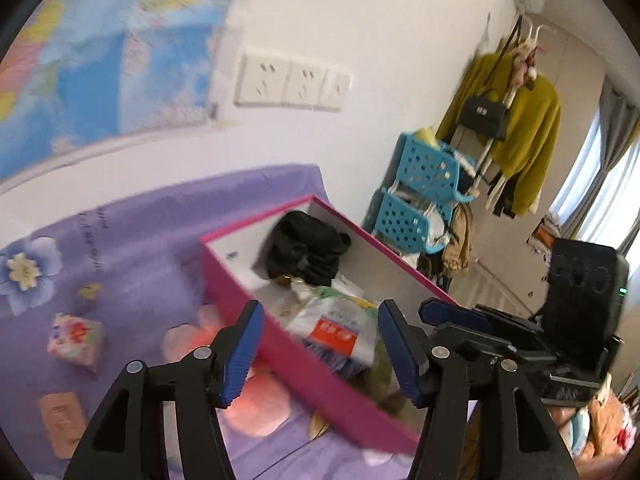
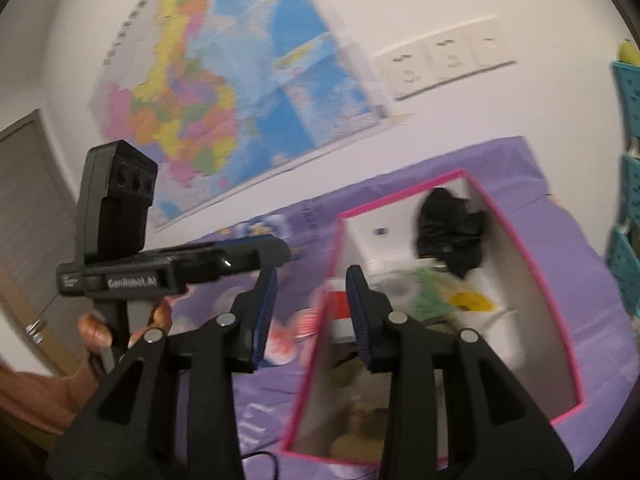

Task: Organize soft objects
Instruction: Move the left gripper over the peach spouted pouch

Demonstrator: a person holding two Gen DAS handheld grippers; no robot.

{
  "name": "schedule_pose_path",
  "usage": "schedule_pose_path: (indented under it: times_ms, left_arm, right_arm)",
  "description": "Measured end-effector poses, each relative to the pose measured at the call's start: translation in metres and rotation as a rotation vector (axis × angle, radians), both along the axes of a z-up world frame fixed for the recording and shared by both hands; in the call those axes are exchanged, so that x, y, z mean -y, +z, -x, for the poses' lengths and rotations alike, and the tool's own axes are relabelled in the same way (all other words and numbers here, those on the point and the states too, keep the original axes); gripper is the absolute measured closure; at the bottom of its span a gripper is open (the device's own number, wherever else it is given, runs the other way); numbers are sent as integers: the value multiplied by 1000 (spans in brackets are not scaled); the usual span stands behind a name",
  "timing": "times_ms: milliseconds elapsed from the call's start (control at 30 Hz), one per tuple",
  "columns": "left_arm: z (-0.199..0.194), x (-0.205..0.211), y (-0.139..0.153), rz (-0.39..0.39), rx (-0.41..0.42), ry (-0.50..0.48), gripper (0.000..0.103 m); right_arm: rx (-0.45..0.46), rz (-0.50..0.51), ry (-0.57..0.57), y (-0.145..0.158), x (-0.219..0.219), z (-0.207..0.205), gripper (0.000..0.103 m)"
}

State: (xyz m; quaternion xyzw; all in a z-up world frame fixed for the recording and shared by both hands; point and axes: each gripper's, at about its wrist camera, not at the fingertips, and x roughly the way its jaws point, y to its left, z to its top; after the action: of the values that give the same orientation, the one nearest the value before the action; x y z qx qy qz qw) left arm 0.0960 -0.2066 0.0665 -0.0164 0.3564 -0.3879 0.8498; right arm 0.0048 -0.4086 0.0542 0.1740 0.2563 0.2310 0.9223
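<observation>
Both grippers, left [image 1: 320,354] and right [image 2: 312,316], hover with fingers apart and empty over the pink box [image 1: 280,344] collecting soft items, black cloth [image 1: 306,246] already inside.

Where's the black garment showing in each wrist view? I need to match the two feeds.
Left wrist view: the black garment sits just above centre, bunched at the far end of the pink-edged box, behind the plastic packets.
Right wrist view: the black garment is right of centre, again at the box's far end.
Shared landmark: the white wall sockets above the purple sheet.
</observation>
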Motion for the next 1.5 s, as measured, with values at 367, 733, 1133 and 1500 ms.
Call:
schedule_pose_path:
  times_ms: [367, 733, 1133, 1500]
  left_arm:
    - [-14, -167, -21, -54, -30, 342, 37]
    - [-60, -246, -102, -145, -265, 432, 38]
    - [-75, -247, -139, -218, -366, 279, 51]
    - [-90, -233, -151, -263, -414, 181, 64]
  right_arm:
    - [-21, 33, 348, -4, -115, -13, 61]
    - [-173, 219, 419, -55, -254, -51, 61]
    - [-370, 230, 213, -116, -283, -127, 61]
    - [-421, 245, 142, -141, -295, -152, 61]
